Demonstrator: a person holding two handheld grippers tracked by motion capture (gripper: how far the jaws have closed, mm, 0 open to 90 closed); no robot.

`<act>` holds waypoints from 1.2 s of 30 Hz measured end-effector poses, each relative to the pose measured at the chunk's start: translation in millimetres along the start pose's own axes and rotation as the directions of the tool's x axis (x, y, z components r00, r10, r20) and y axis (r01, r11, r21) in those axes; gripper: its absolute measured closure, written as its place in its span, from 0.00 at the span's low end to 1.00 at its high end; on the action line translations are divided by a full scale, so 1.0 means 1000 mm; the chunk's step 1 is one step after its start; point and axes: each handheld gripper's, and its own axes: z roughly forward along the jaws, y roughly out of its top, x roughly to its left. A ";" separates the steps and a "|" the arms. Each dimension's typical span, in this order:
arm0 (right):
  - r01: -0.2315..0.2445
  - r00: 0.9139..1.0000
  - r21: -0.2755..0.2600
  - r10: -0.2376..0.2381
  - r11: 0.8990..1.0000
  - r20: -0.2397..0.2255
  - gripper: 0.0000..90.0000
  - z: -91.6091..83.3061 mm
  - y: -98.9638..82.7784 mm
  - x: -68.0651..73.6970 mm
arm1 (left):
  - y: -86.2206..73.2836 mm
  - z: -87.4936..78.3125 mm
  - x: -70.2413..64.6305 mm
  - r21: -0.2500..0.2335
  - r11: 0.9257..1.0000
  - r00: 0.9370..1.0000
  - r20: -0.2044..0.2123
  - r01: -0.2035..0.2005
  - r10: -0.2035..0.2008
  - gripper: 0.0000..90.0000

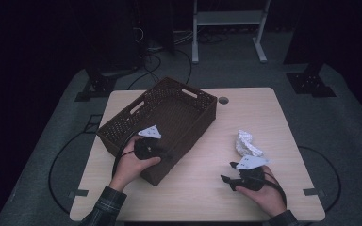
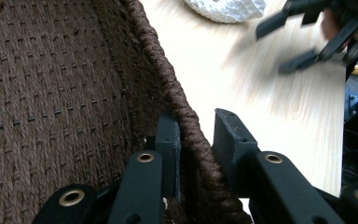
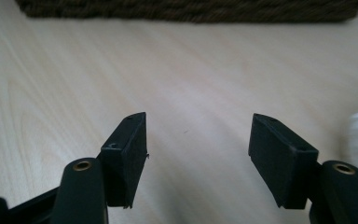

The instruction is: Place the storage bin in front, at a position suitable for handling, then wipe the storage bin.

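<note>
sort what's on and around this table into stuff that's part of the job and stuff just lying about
In the job:
- basket, its rim between the left tongs' jaws
- white crumpled wad, beside the right tongs, which are open and hold nothing

Lying about:
- table's cable hole
- floor cables
- white stand behind the table

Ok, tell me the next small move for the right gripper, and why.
Probably swing the right gripper toward the white wad and set its jaws around it. The jaws stand open with nothing between them, the wad lies on the table just beyond that hand, and the left gripper already straddles the basket rim.
</note>
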 end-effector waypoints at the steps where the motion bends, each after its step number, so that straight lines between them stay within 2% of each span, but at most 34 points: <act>1: -0.003 1.000 -0.016 0.003 1.000 0.009 0.40 -0.005 0.002 -0.003 | 0.000 0.000 0.000 0.001 1.000 1.000 0.002 0.001 -0.001 0.79; 9: -0.049 0.994 -0.048 0.053 0.998 0.094 0.36 -0.035 0.014 -0.035 | 0.000 0.000 0.000 0.002 1.000 1.000 0.001 -0.001 0.001 0.79; 17: -0.096 0.985 -0.046 0.102 0.994 0.142 0.32 -0.044 0.014 -0.068 | 0.000 0.000 0.000 0.001 1.000 1.000 0.001 0.004 -0.004 0.79; 20: -0.100 0.982 -0.043 0.106 0.994 0.153 0.31 -0.042 0.013 -0.080 | 0.001 0.000 0.001 0.001 1.000 1.000 0.007 0.009 -0.009 0.79; 24: -0.115 0.982 -0.038 0.119 0.993 0.147 0.32 -0.035 0.013 -0.089 | 0.001 0.000 0.001 0.003 1.000 1.000 0.009 0.014 -0.014 0.79; 31: -0.099 0.986 0.020 0.096 0.995 0.139 0.34 -0.012 0.012 -0.094 | 0.001 0.000 0.002 0.004 1.000 1.000 0.011 0.013 -0.013 0.78; 36: -0.085 0.988 0.068 0.075 0.994 0.137 0.38 -0.003 0.007 -0.093 | 0.001 0.000 0.002 0.007 1.000 1.000 0.013 0.012 -0.012 0.78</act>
